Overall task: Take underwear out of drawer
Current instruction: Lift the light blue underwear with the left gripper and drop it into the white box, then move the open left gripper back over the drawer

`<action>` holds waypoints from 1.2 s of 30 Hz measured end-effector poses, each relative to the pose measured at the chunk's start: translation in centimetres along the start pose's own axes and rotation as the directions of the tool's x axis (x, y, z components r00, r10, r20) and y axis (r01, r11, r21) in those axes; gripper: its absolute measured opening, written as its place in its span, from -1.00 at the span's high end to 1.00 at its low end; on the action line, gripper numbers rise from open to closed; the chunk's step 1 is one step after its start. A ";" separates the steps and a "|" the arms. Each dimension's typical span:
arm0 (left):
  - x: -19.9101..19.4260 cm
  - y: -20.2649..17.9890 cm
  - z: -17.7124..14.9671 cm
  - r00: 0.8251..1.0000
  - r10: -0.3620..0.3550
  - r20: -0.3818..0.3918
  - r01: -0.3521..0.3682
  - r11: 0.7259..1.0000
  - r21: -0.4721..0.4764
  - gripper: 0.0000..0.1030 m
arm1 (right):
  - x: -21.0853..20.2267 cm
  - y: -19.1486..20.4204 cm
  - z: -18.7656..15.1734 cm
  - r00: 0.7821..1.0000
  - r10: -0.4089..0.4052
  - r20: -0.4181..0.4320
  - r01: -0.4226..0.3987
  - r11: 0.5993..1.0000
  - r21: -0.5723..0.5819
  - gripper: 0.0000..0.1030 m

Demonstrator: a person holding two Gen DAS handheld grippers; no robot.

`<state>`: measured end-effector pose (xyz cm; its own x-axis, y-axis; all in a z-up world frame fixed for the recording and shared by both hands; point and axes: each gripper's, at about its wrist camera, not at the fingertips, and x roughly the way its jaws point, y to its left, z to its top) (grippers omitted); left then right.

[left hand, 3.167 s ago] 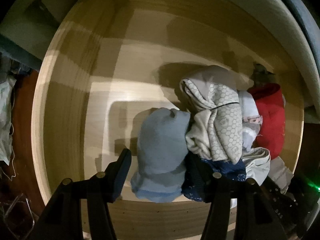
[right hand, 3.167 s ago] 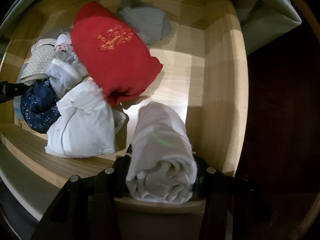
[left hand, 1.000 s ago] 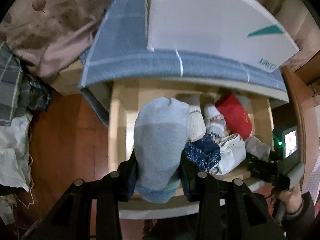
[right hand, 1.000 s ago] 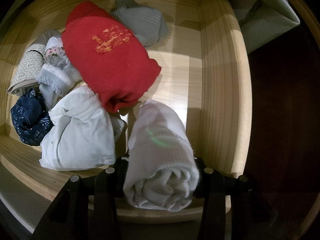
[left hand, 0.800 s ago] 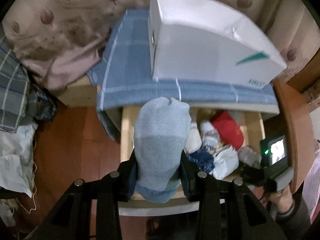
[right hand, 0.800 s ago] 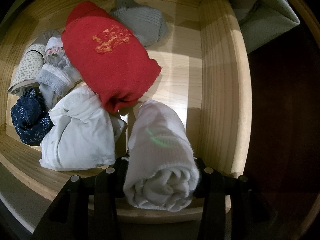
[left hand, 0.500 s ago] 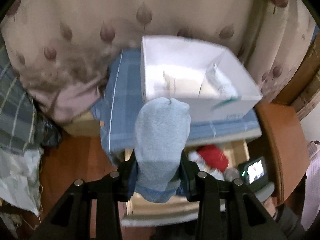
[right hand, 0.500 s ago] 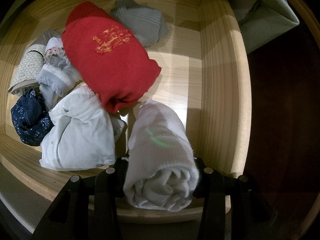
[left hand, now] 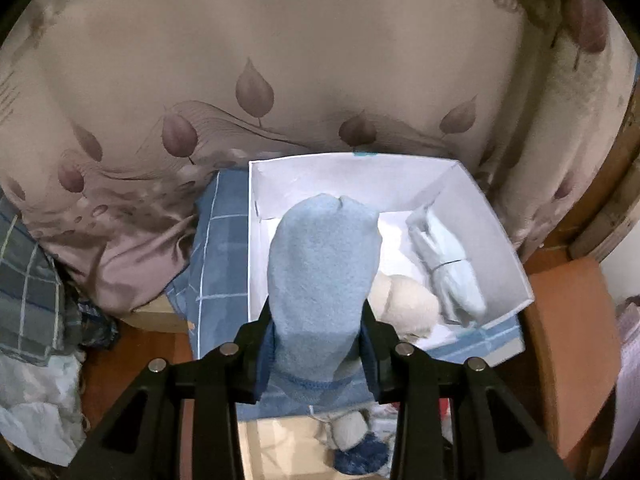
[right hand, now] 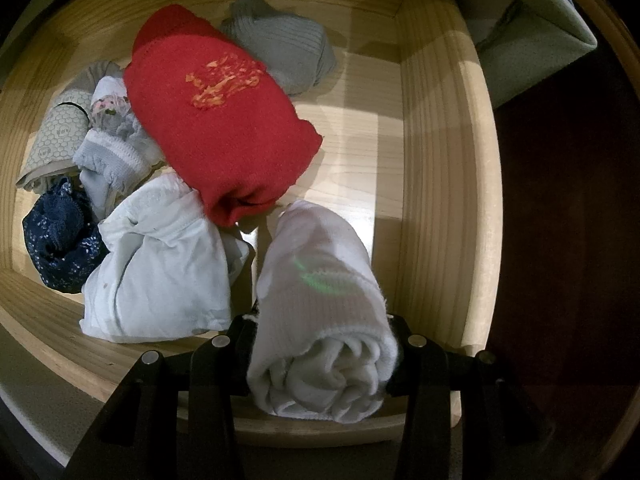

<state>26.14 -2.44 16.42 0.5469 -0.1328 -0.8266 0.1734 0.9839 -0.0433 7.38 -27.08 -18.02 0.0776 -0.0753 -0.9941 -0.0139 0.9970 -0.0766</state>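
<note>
Wooden drawer (right hand: 440,160): red bundle (right hand: 224,128), pale-blue bundle (right hand: 160,264), navy lace piece (right hand: 60,236) inside. White box (left hand: 480,240) on blue checked cloth (left hand: 220,248). Left gripper (left hand: 318,344) clamps light-blue rolled underwear (left hand: 324,272) before the box. Right gripper (right hand: 322,356) clamps white rolled underwear (right hand: 320,304) over the drawer's front corner.

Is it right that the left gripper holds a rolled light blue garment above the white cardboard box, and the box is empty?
Not empty. The left wrist view shows the white cardboard box already holding a pale blue bundle and a cream bundle. The left gripper does hold the rolled light blue garment above it.
</note>
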 end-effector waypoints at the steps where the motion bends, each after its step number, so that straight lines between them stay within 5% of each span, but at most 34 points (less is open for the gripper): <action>1: 1.0 -0.1 0.3 1.000 0.016 -0.013 -0.016 1.000 0.000 0.29 | 0.0 -0.1 0.0 1.000 0.002 0.002 -0.002 1.000 0.002 0.21; 9: 6.5 -0.2 0.6 0.994 0.023 -0.104 -0.026 0.999 -0.029 0.28 | -0.3 -0.2 -0.2 1.000 0.006 0.010 -0.006 1.000 0.004 0.21; 17: 8.0 0.1 -0.4 0.988 0.057 -0.146 -0.062 0.998 -0.030 0.15 | -0.5 -0.3 -0.2 1.000 0.005 0.014 -0.005 1.000 0.003 0.21; 36: 1.8 0.0 -3.7 0.994 0.048 -0.099 -0.047 0.999 0.018 0.03 | -0.5 -0.4 0.1 1.000 0.011 0.005 -0.011 1.000 0.016 0.21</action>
<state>24.11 -2.19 12.84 0.4706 -0.0725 -0.8794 0.1621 0.9868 0.0054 7.40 -27.44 -17.52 0.0822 -0.0639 -0.9946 0.0016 0.9980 -0.0640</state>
